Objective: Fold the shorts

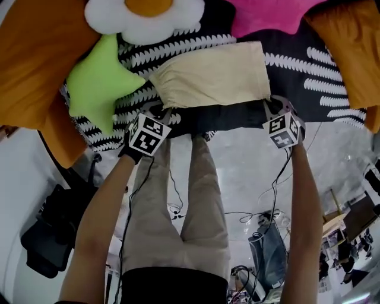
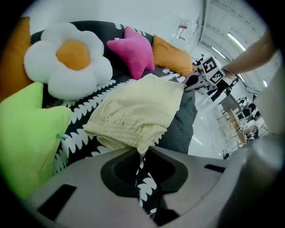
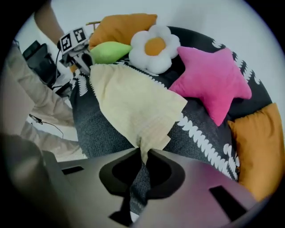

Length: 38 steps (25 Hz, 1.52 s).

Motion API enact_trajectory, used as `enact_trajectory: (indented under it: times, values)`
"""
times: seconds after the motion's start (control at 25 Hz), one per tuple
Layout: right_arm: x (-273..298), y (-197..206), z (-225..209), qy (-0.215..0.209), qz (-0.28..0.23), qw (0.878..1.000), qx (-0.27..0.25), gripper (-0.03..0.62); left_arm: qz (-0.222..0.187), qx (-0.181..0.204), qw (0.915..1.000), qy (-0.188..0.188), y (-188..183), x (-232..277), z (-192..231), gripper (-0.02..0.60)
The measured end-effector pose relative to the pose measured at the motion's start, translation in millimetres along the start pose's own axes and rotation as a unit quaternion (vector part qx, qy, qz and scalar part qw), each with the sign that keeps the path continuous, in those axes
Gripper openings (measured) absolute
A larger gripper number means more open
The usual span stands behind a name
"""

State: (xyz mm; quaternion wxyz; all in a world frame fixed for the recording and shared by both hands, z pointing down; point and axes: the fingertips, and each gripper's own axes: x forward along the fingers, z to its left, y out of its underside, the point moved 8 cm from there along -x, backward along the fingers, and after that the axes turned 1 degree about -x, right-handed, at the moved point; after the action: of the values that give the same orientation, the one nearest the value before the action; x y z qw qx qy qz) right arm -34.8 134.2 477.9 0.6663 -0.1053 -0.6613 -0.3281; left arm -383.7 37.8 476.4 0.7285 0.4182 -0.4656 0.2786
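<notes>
Pale yellow shorts lie flat on the black-and-white patterned sofa cover. My left gripper is at their near left corner and is shut on the elastic waistband. My right gripper is at the near right corner, shut on the hem of the shorts. In the left gripper view the shorts run away toward the right gripper. From the right gripper view, the shorts stretch toward the left gripper.
Cushions ring the shorts: a lime star, a white flower, a pink star, and orange ones at both sides. The sofa's dark grey front edge is just below the shorts. The person's legs stand against it, with cables on the floor.
</notes>
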Motion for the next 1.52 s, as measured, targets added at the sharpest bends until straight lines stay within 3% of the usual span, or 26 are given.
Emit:
enact_trajectory:
  times: [0.2, 0.36, 0.44, 0.52, 0.6, 0.68, 0.8, 0.88, 0.92, 0.96, 1.0, 1.08, 1.16, 1.24, 1.28, 1.32, 1.44, 1.52]
  values:
    - [-21, 11, 6, 0.006, -0.014, 1.000, 0.008, 0.041, 0.021, 0.039, 0.9984, 0.035, 12, -17, -3, 0.048]
    - [-16, 43, 8, -0.008, 0.047, 0.999, 0.011, 0.041, 0.057, 0.058, 0.9947, 0.063, 21, -16, -17, 0.048]
    - [-3, 50, 18, 0.004, 0.070, 0.997, 0.025, 0.058, 0.079, 0.061, 0.9924, 0.071, 30, -13, -20, 0.078]
    - [4, 45, 26, 0.039, 0.069, 0.994, 0.070, 0.165, 0.115, 0.086, 0.9862, 0.083, 37, -17, -14, 0.184]
    - [-2, 43, 31, 0.059, 0.059, 0.989, 0.125, 0.254, 0.146, 0.124, 0.9770, 0.093, 37, -29, -12, 0.238]
    - [-15, 48, 36, 0.087, 0.049, 0.979, 0.176, 0.265, 0.155, 0.178, 0.9672, 0.094, 24, -46, -10, 0.244]
    - [-31, 49, 61, 0.135, 0.016, 0.946, 0.295, 0.284, 0.135, 0.271, 0.9487, 0.090, -28, -62, 13, 0.236]
    - [-40, 50, 76, 0.131, -0.012, 0.928, 0.348, 0.279, 0.106, 0.314, 0.9392, 0.090, -67, -56, 2, 0.232]
    - [-42, 47, 86, 0.123, -0.023, 0.923, 0.365, 0.277, 0.096, 0.345, 0.9289, 0.094, -86, -49, -7, 0.232]
    - [-42, 39, 100, 0.117, -0.033, 0.915, 0.384, 0.271, 0.090, 0.391, 0.9101, 0.103, -105, -41, -14, 0.230]
    - [-39, 27, 116, 0.114, -0.041, 0.905, 0.407, 0.268, 0.090, 0.448, 0.8817, 0.116, -125, -32, -18, 0.229]
    - [-29, 1, 142, 0.104, -0.057, 0.887, 0.446, 0.267, 0.099, 0.566, 0.8066, 0.141, -156, -11, -28, 0.219]
    - [-20, -19, 154, 0.094, -0.068, 0.882, 0.456, 0.258, 0.114, 0.670, 0.7157, 0.159, -169, 11, -46, 0.221]
    - [-10, -39, 157, 0.092, -0.077, 0.881, 0.457, 0.237, 0.123, 0.761, 0.6138, 0.169, -171, 31, -59, 0.241]
    - [-4, -47, 157, 0.092, -0.081, 0.879, 0.460, 0.212, 0.118, 0.793, 0.5717, 0.173, -170, 39, -64, 0.244]
    - [1, -54, 156, 0.093, -0.084, 0.876, 0.466, 0.201, 0.110, 0.815, 0.5407, 0.177, -169, 48, -70, 0.247]
    - [15, -62, 150, 0.102, -0.088, 0.865, 0.483, 0.199, 0.104, 0.855, 0.4731, 0.186, -160, 76, -82, 0.264]
    - [27, -66, 141, 0.104, -0.088, 0.866, 0.482, 0.202, 0.123, 0.883, 0.4188, 0.173, -155, 96, -76, 0.301]
